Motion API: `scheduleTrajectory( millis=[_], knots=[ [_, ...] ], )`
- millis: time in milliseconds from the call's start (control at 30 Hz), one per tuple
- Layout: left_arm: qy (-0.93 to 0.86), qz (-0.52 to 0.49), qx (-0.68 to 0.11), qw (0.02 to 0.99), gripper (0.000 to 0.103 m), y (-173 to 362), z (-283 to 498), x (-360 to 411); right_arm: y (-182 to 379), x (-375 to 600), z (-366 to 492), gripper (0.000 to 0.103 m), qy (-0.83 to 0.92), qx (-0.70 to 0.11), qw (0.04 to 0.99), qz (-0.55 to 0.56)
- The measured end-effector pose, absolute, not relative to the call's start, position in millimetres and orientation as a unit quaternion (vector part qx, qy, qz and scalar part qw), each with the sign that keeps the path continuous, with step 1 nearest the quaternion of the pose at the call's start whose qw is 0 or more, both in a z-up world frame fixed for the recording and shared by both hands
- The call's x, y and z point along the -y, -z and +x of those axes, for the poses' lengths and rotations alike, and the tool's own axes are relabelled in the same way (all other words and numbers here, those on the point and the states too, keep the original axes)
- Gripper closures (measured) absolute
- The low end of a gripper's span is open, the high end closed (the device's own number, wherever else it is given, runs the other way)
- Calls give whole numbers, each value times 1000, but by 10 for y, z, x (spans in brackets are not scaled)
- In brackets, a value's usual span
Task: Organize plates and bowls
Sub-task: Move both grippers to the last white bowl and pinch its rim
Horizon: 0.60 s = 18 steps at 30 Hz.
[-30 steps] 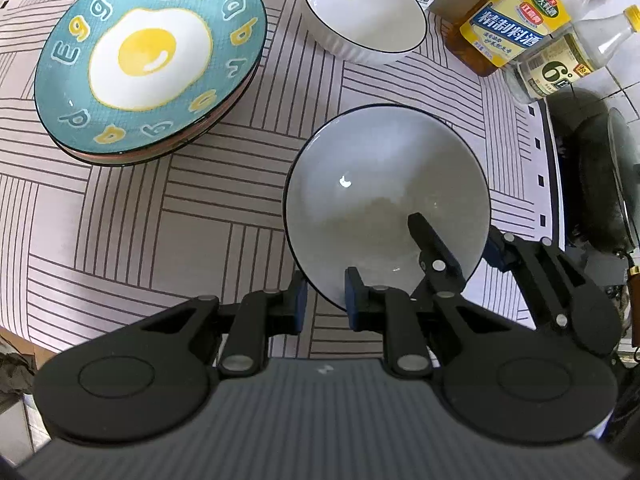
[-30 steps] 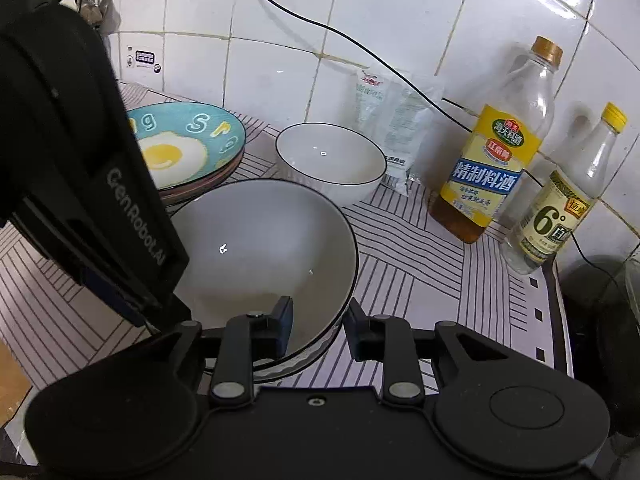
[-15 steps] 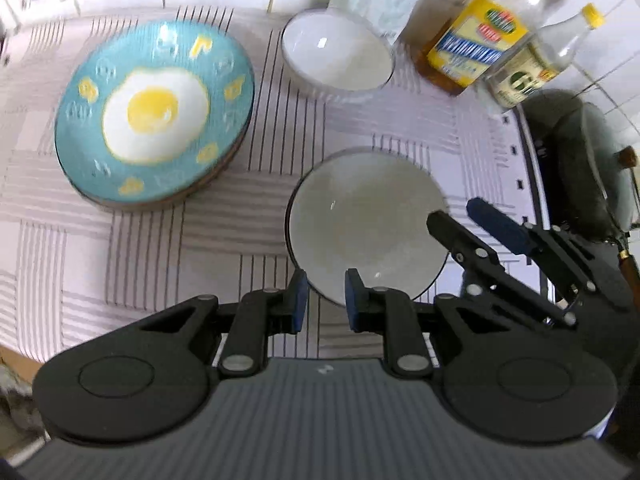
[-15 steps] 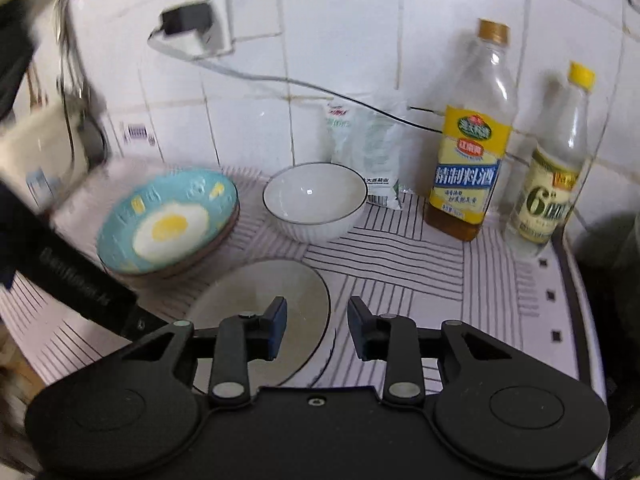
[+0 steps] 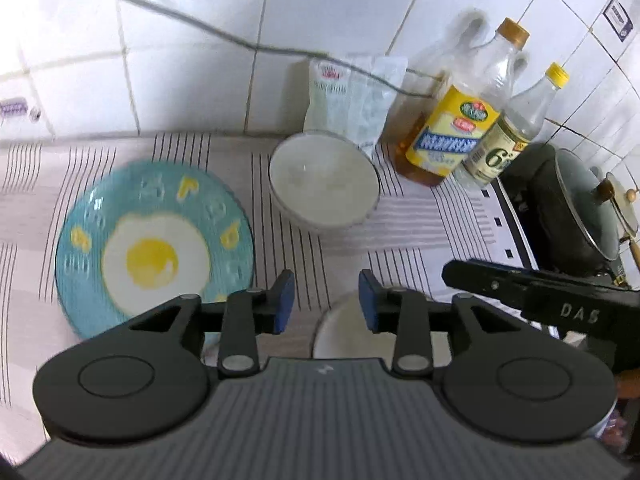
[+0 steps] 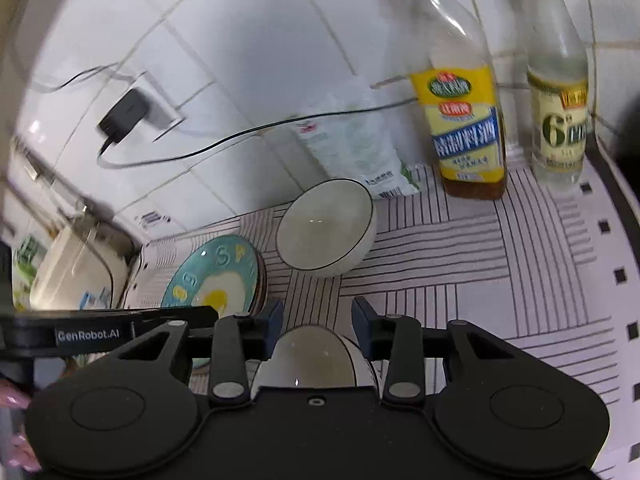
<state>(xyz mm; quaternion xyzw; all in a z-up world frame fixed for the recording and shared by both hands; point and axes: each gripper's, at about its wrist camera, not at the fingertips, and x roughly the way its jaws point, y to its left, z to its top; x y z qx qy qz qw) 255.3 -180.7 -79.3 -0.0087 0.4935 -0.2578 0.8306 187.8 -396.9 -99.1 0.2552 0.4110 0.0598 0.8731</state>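
Both claws, left (image 5: 324, 300) and right (image 6: 317, 320), are being held wide, empty. The near bowl (image 6: 316, 356) is risking a knock; bottles (image 5: 452, 136) are crowding the far bowl (image 5: 322, 184).

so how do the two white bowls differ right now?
The far bowl sits by the wall, next to the bottles and the white packet; the near bowl sits at the counter's front, right under the grippers. The far bowl shows whole; the near bowl is largely hidden behind the right gripper, whose open jaws frame it. Relative size can't be judged. Both are white, dark-rimmed, upright and look empty.
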Motion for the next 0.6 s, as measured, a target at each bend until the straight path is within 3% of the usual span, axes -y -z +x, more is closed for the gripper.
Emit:
scheduleTrajectory(
  millis=[600],
  knots=[
    [266, 44, -522, 809, 55, 1388, 3529, 2188, 1497, 4093, 3069, 59, 27, -465, 826, 317]
  ],
)
